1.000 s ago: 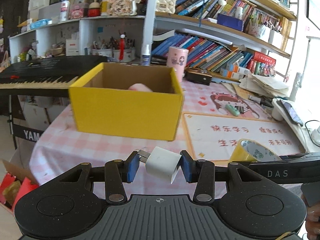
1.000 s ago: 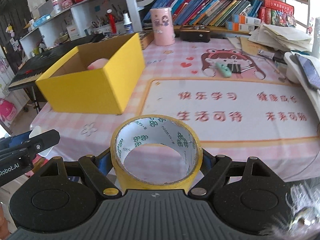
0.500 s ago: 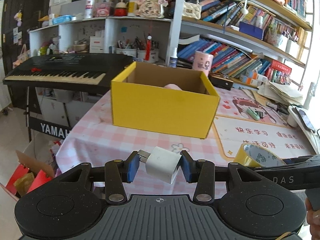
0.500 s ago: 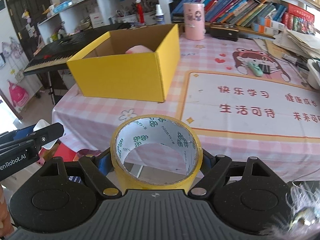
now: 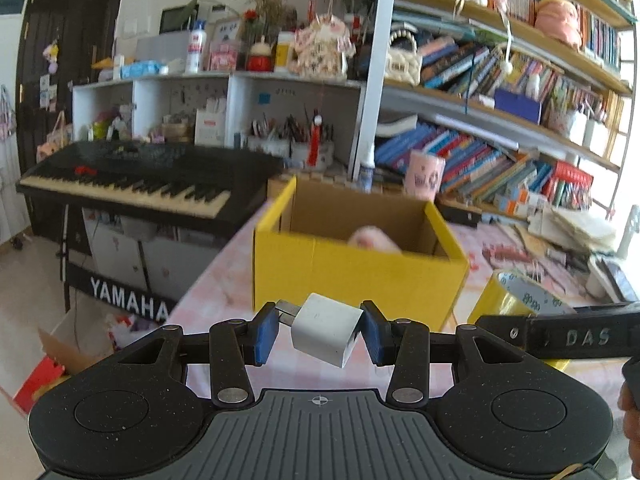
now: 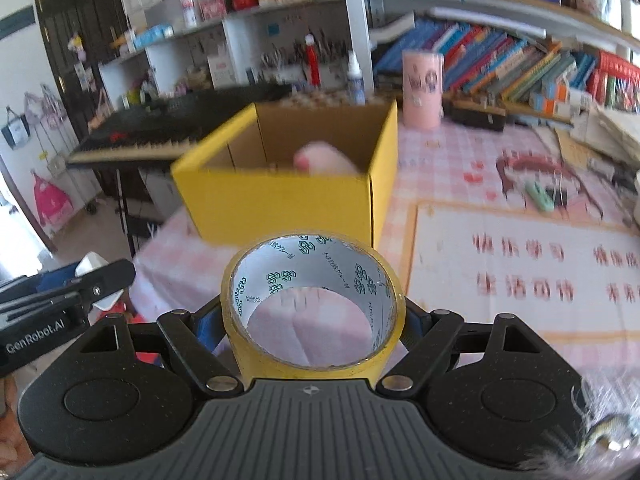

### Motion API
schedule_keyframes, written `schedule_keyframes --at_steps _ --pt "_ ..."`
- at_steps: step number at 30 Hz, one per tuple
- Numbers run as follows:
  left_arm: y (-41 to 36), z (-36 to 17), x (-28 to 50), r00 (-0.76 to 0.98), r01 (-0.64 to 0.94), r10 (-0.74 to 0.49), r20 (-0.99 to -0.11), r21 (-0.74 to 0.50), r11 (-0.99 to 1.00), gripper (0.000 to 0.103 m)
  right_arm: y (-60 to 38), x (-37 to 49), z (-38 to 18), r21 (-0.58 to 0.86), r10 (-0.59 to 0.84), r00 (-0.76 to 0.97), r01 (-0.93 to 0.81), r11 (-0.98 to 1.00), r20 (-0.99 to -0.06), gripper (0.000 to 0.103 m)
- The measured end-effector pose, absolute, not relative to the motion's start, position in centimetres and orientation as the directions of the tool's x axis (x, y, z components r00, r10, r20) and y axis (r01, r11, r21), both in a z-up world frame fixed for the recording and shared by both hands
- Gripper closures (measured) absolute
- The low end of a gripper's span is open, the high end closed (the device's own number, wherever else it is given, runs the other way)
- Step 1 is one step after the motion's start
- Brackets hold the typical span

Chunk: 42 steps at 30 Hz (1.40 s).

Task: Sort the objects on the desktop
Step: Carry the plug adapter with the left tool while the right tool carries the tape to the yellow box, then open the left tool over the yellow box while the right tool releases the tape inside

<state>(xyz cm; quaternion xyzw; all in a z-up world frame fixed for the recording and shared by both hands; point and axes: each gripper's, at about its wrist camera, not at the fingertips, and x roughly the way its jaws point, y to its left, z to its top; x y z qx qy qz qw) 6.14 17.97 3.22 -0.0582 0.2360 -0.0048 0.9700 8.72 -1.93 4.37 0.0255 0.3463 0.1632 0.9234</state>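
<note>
A: What is seen in the left wrist view?

B: The left hand-held gripper [image 5: 320, 332] is clenched on a white charger [image 5: 326, 330], which is held tilted between the blue pads [image 5: 266, 334]. A yellow box [image 5: 356, 272] is seen farther away on the pink checked surface [image 5: 208, 292], with a pink object [image 5: 374, 242] inside it. A black keyboard [image 5: 132, 184] stands to the far left.

A: And in the right wrist view?

B: The right hand-held gripper [image 6: 312, 320] is closed on a roll of yellow tape [image 6: 312, 306], which is gripped at both sides. The box [image 6: 288, 200] is seen just behind the roll. A pink cup [image 6: 422, 88] is placed on the far side of the box, and a green clip [image 6: 540, 196] lies at the right.
</note>
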Motion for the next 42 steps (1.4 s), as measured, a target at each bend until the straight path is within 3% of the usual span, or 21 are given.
schedule_keyframes --at_steps 11,22,26,32,42 --pt "16.7 4.6 14.7 0.908 -0.016 -0.025 -0.419 -0.096 0.995 0.060 -1.6 17.3 10.1 0.184 0.370 0.790 -0.321 0.929 -0.490 0.022" --pt "14.0 3.5 23.4 0.872 0.016 -0.027 -0.489 -0.028 0.999 0.060 0.4 28.0 11.5 0.213 0.468 0.742 -0.419 0.883 -0.480 0.022" --pt "13.6 2.4 25.8 0.842 0.032 -0.039 -0.538 -0.021 0.999 0.060 1.7 31.4 10.8 0.222 0.503 0.699 -0.459 0.861 -0.508 0.022" --pt "13.3 0.3 28.5 0.772 0.021 -0.027 -0.635 -0.016 1.000 0.060 4.8 38.1 8.3 0.278 0.561 0.504 -0.529 0.802 -0.657 0.022" --pt "14.3 -1.6 29.9 0.699 -0.025 -0.026 -0.715 -0.060 0.998 0.060 10.9 42.8 3.8 0.206 0.506 0.333 -0.637 0.743 -0.796 0.022"
